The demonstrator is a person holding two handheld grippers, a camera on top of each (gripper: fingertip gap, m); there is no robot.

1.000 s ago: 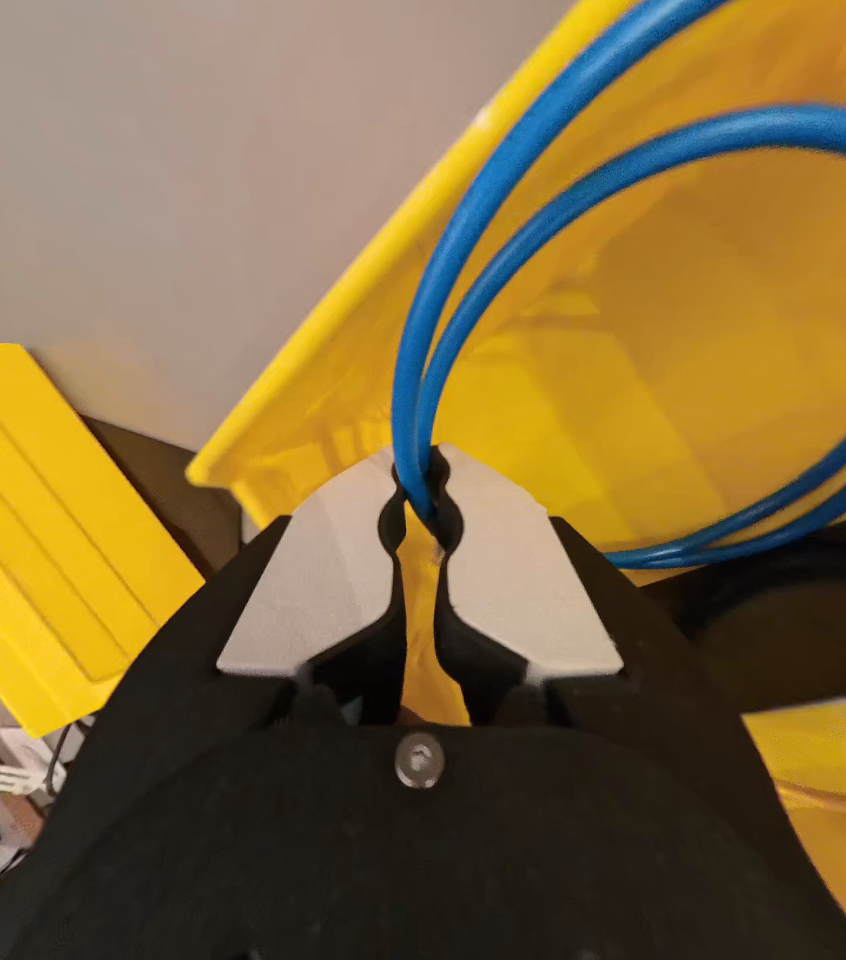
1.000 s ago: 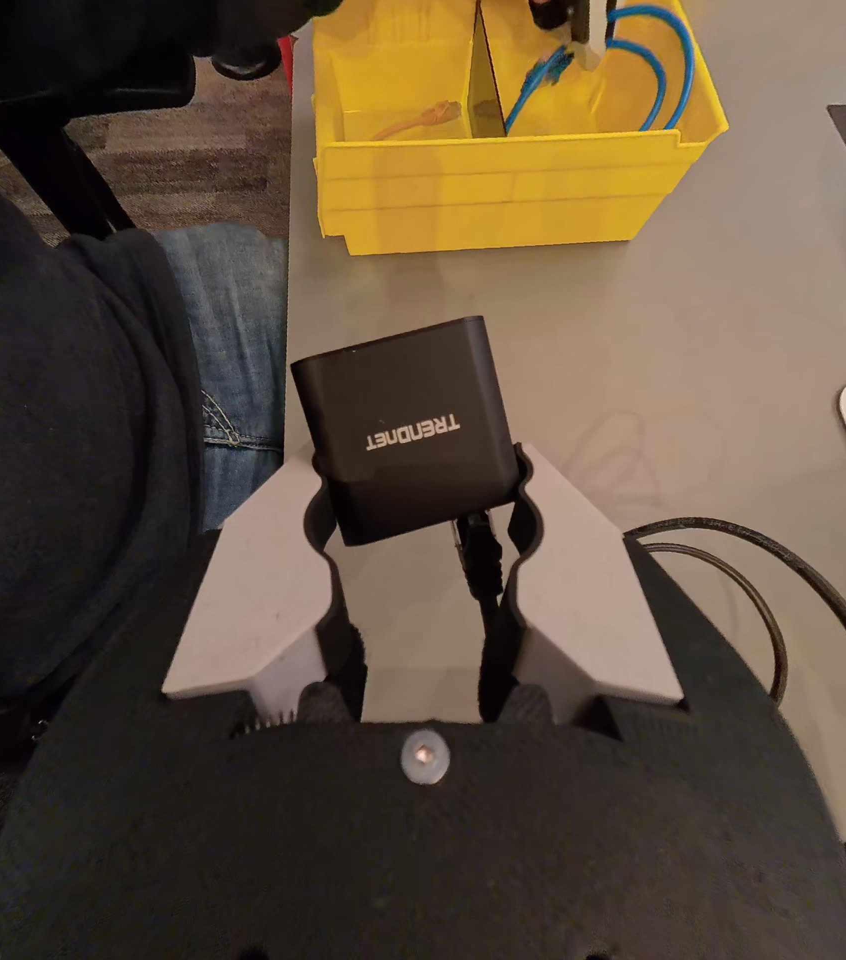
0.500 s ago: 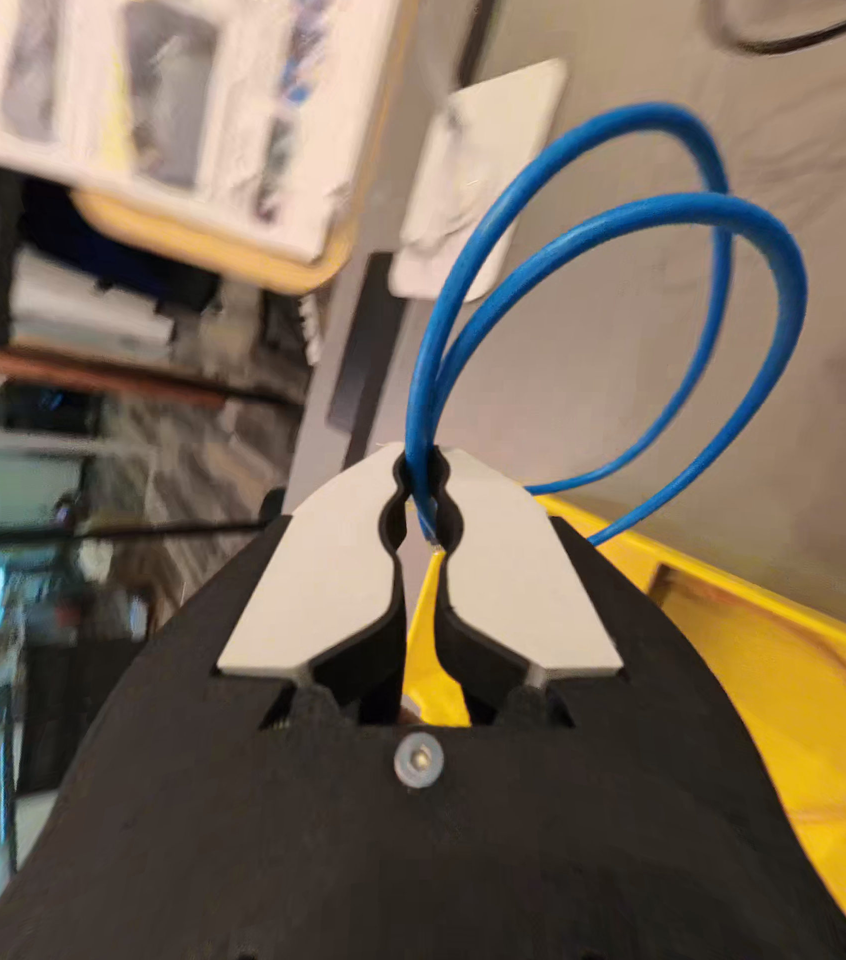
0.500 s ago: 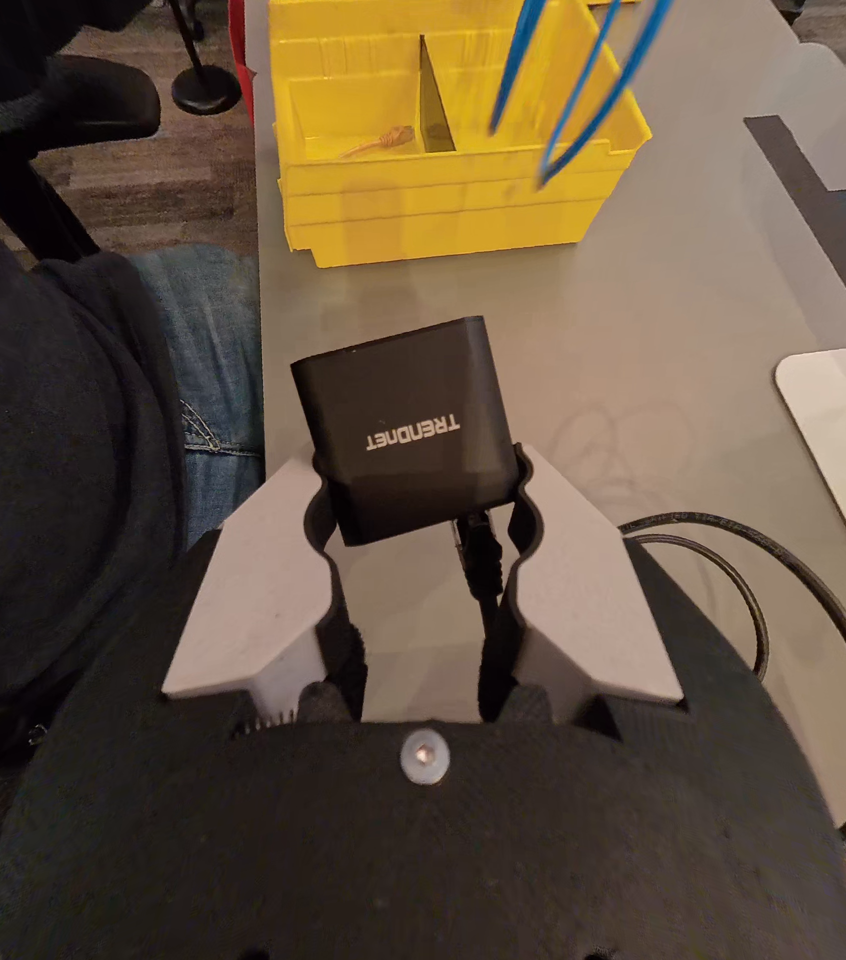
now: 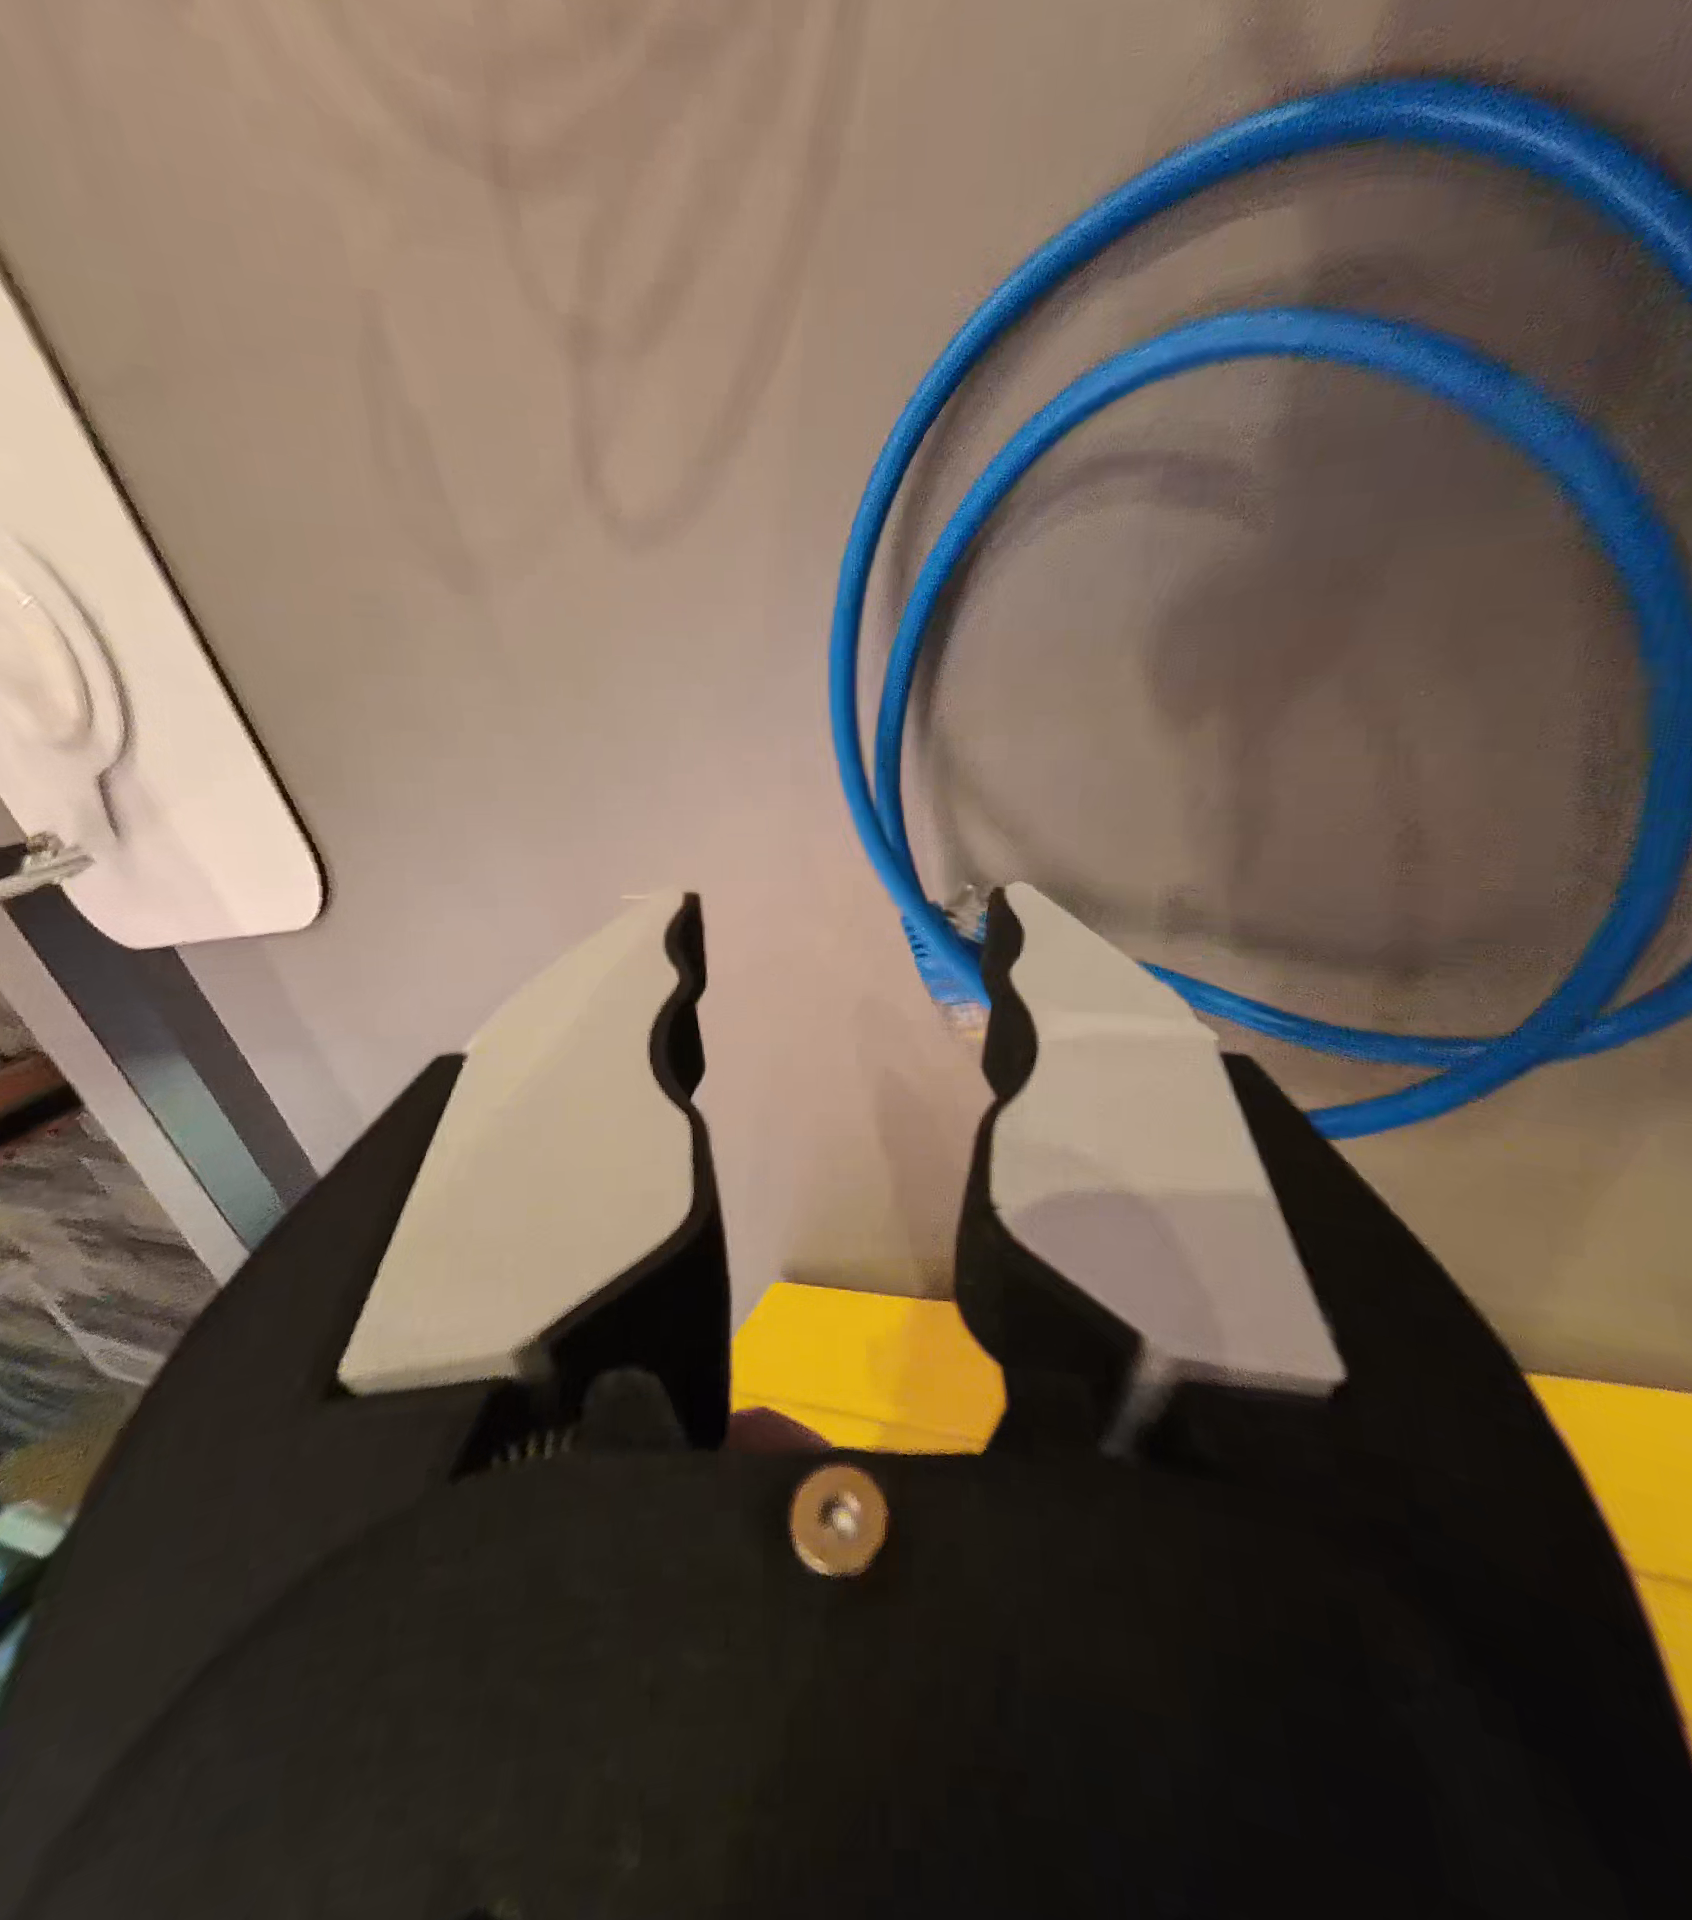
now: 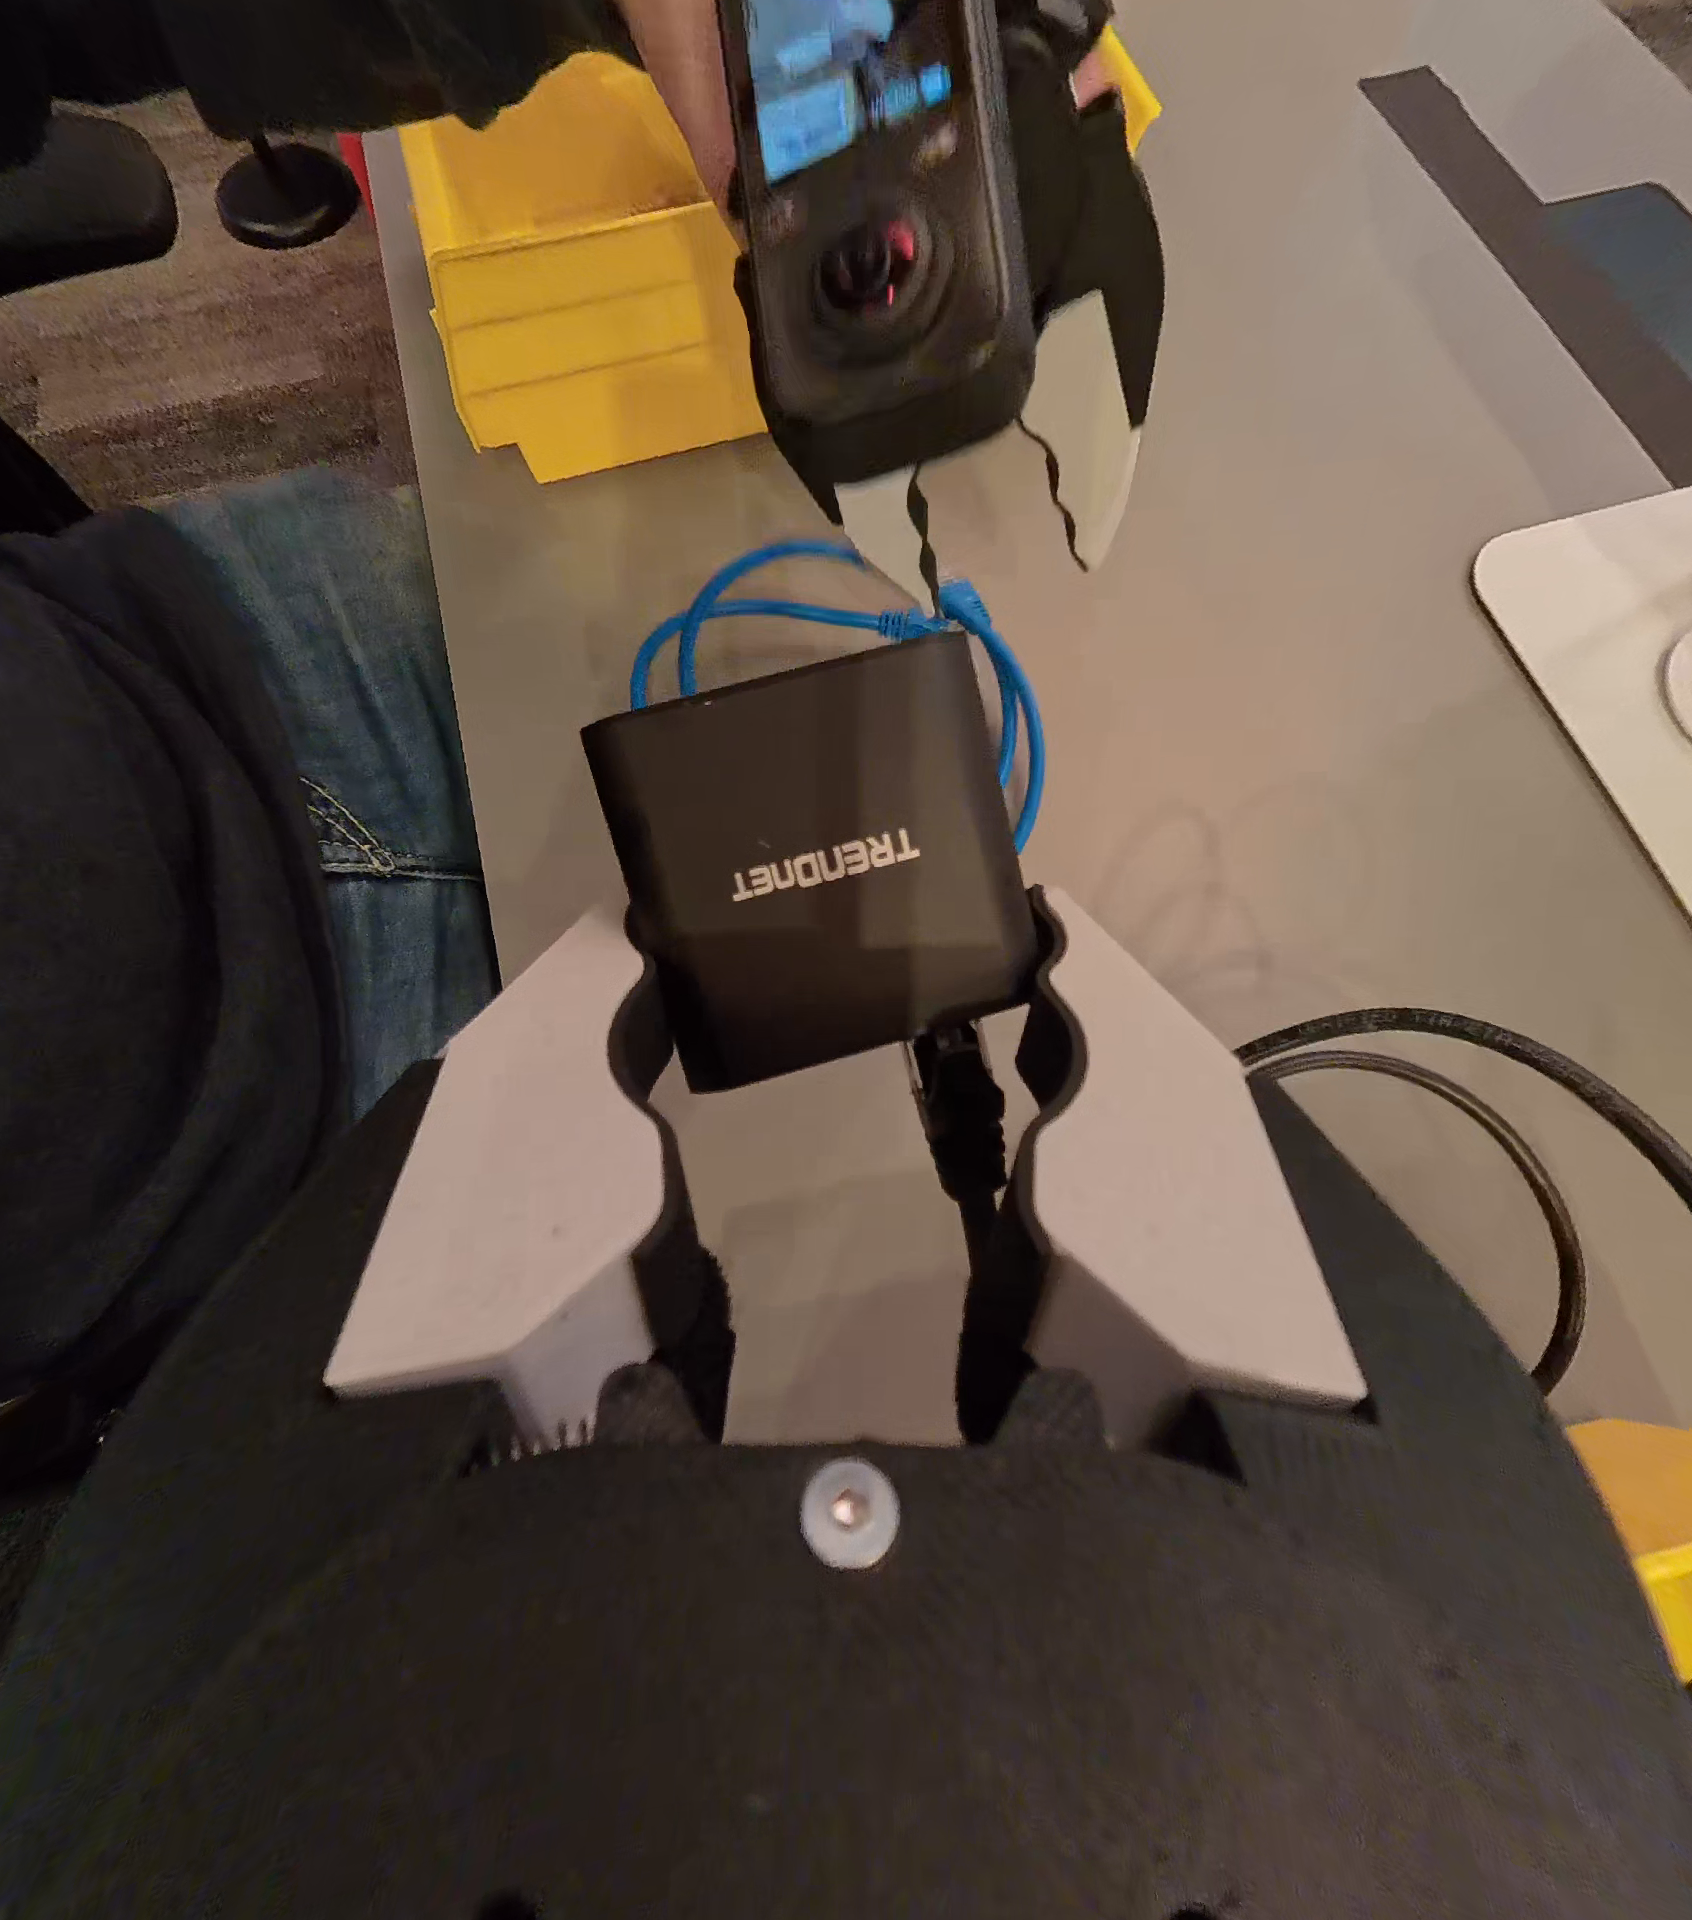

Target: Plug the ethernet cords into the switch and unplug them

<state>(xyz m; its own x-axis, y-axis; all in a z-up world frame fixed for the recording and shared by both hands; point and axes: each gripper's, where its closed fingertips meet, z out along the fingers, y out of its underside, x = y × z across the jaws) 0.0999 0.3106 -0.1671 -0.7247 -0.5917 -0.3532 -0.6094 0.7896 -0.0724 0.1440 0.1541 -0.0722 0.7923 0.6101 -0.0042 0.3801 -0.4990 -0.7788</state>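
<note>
A coiled blue ethernet cord [image 5: 1642, 582] lies on the grey table, its plug [image 5: 948, 961] beside my left gripper's right finger. My left gripper [image 5: 842, 914] is open and empty just above the table. In the right wrist view the left gripper [image 6: 1003, 551] hovers over the cord [image 6: 1024, 727], which lies just beyond the switch. My right gripper [image 6: 837, 935] is shut on the black switch [image 6: 811, 842] and holds it over the table. A black cable [image 6: 956, 1122] is plugged into the switch's near side.
A yellow bin [image 6: 593, 312] stands at the far end of the table, its edge also below my left gripper [image 5: 863, 1351]. A white pad [image 6: 1631, 707] lies at the right and shows in the left wrist view [image 5: 73, 644]. The black cable loops [image 6: 1652, 1143] at the right. A person's legs are at the left. The tips of one gripper are about 20 cm away from the tips of the other.
My left gripper carried the blue cord out of the yellow bin to the table beyond the switch, then opened and let it go. The right gripper kept hold of the switch.
</note>
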